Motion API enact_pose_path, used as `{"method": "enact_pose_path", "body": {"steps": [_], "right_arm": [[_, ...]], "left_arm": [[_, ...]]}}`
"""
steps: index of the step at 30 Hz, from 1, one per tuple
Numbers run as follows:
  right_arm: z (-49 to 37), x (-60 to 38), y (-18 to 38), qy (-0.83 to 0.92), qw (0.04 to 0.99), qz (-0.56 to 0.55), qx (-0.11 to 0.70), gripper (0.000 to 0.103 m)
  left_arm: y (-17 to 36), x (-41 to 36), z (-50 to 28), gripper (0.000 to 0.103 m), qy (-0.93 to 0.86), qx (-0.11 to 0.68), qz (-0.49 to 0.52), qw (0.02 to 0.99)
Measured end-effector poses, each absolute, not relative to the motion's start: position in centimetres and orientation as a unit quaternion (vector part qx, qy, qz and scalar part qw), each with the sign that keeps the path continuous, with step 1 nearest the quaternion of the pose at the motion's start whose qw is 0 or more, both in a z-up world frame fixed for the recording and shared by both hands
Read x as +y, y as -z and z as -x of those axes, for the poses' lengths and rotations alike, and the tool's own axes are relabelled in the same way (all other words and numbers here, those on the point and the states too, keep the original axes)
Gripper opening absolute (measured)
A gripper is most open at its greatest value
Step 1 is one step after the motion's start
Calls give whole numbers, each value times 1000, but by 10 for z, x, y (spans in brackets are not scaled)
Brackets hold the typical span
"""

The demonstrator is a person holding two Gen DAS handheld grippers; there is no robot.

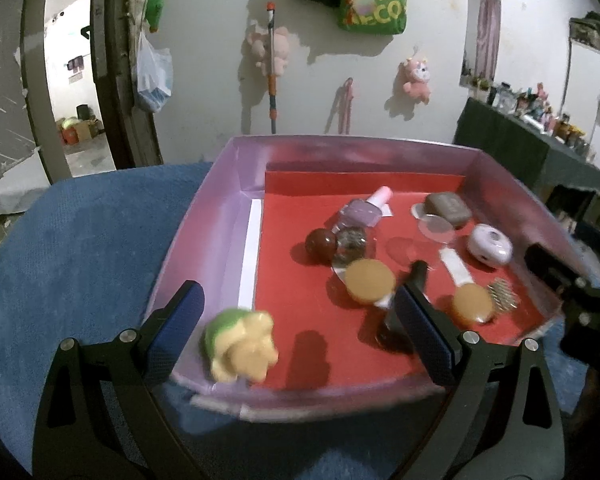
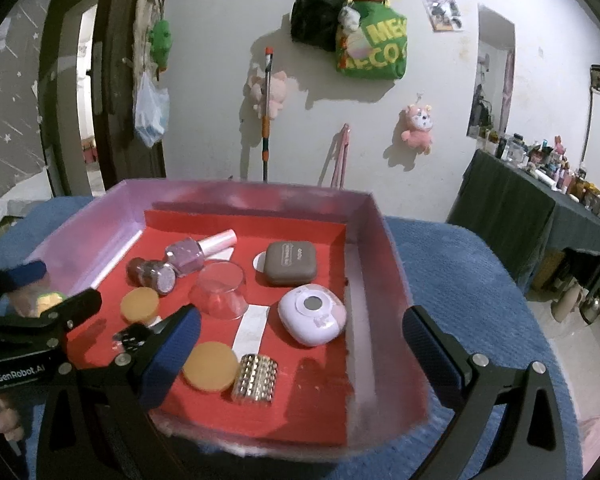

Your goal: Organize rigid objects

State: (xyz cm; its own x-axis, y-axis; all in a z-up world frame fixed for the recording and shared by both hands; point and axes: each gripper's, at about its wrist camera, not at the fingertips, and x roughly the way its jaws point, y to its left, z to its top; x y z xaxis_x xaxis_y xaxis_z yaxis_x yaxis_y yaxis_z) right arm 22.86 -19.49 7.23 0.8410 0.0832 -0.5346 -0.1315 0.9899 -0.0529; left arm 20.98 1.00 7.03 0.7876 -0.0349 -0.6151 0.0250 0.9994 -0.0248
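Note:
A lilac box with a red floor stands on a blue cloth. In it lie a nail polish bottle, a brown case, a lilac round case, two orange discs, a gold studded piece and a clear cup. My left gripper is open over the box's near left corner. A blurred green and yellow toy sits between its fingers, nearer the left pad; contact is unclear. My right gripper is open and empty over the box's near right part.
A dark red ball, a glitter jar and a small black item also lie in the box. Blue cloth spreads on both sides. A dark table with bottles stands at the right. Bags and plush toys hang on the wall.

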Motion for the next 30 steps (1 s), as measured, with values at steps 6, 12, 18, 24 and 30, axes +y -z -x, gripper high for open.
{"method": "enact_pose_path", "body": {"steps": [6,12,18,24,30], "right_arm": [[-175,-199,-99,-60,965,55,249,103],[-137,-193,-89,-79,950,61,296,103],[-131,-197,-48,-77,923,52,372,103],[-146,-202,-23,-60,899,40,433,103],[-150,-210,-17,-50,890,28,453,103]], "left_arm": [[-80,12,-163,97,24,328,9,944],[-68,9,-131,97,31,362,13,932],[-36,9,-124,97,16,428,22,904],[-21,5,-123,98,1,440,-9,898],[-20,9,-121,103,-6,444,2,896]]}}
